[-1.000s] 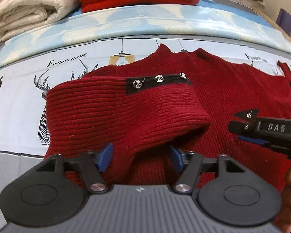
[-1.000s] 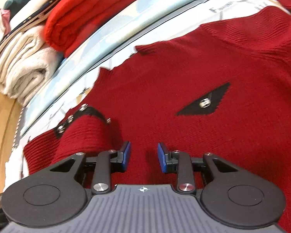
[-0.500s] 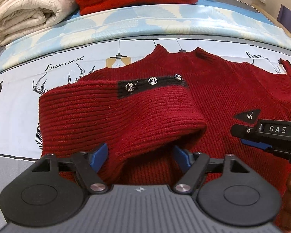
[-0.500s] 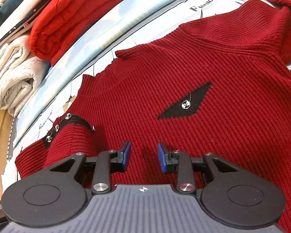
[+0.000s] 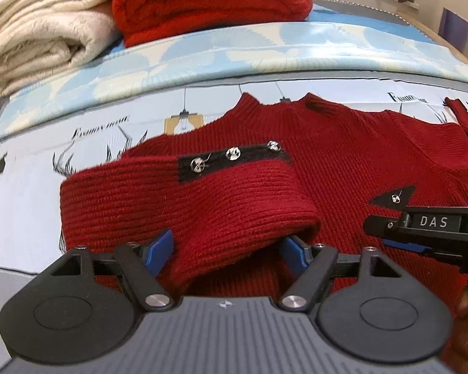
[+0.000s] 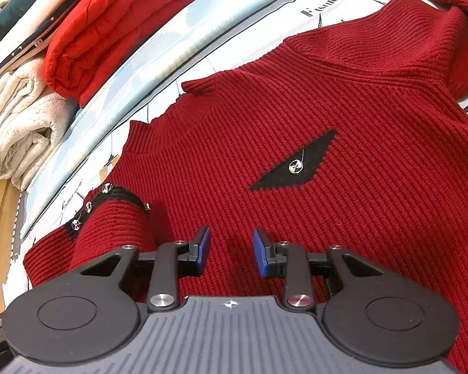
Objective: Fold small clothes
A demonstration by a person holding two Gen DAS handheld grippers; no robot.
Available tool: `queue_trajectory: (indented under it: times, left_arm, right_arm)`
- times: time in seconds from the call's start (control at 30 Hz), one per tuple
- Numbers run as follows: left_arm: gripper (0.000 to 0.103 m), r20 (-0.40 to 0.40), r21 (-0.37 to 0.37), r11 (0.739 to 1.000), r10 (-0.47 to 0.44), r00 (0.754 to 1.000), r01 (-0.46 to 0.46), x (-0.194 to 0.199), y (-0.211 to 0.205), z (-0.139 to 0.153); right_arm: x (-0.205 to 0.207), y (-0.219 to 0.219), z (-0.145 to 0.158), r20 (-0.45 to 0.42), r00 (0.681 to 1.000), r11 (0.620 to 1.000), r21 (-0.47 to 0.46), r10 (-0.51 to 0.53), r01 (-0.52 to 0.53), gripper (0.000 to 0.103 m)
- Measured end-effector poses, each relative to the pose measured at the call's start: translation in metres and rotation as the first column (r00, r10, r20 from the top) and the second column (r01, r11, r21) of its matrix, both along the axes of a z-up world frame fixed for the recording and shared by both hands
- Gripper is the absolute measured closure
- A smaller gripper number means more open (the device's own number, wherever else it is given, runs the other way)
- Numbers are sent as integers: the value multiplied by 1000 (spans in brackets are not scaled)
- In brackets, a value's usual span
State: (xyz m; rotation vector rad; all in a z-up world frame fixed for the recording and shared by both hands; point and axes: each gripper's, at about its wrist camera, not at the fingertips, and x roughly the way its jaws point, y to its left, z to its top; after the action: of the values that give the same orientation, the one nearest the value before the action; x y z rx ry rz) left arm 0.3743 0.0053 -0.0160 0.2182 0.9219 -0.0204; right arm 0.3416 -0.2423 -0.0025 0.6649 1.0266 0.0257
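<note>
The red sweater (image 6: 343,205) lies flat, front up, on the printed sheet (image 5: 31,168). One sleeve (image 5: 184,199) is folded across its chest, likely to narrow it for folding; three silver buttons show on that cuff. The left gripper (image 5: 227,246) has its fingers spread wide around the sleeve's edge, not pinching. The right gripper (image 6: 231,251) hovers parted, holding nothing. Two folded blankets, one cream (image 5: 40,28) and one red (image 5: 209,0), sit behind.
</note>
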Motion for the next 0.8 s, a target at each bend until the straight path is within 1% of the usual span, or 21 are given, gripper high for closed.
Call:
queue_trajectory:
  times: [0.2,0.3,0.4,0.43,0.5,0.57,0.63,0.67,0.73,0.8]
  left_arm:
    - [24,24,40,999,-34,999,33,-1,-8,-2]
    - [28,41,51,998,-45,998,43,-2,-10,-1]
    - [39,64,78,995,-70,996,65,-4,-14,0]
    - [40,68,85,994,-76,995,70,-5,-15,0]
    - [43,71,86,993,-83,994,77,-5,-16,0]
    - [50,72,77,994,-86,994,80,-5,-16,0]
    - [73,65,57,995,-84,994,80,-4,-15,1]
    - [75,64,44,996,-81,995,78,-4,-13,2]
    - [81,71,27,997,-80,994,78,-3,-10,5]
    - [82,81,19,996,-85,993,84,-4,-9,8]
  right_arm:
    - [0,-1,-1,-7,1000,1000,-9,-11,11,70]
    - [0,-1,-2,-12,1000,1000,-12,-16,16,70]
    - [-1,-1,-2,-15,1000,1000,-13,-18,18,70]
    - [0,-1,-2,-16,1000,1000,-12,-18,18,70]
    - [0,-1,-2,-17,1000,1000,-12,-18,18,70]
    - [0,-1,-2,-17,1000,1000,-12,-19,19,70]
    - [0,-1,-2,-17,1000,1000,-13,-20,20,70]
    - [0,-1,-2,-17,1000,1000,-13,-22,21,70]
    - [0,-1,-2,-18,1000,1000,-13,-24,24,70]
    - [0,0,-2,-17,1000,1000,-15,-24,24,70]
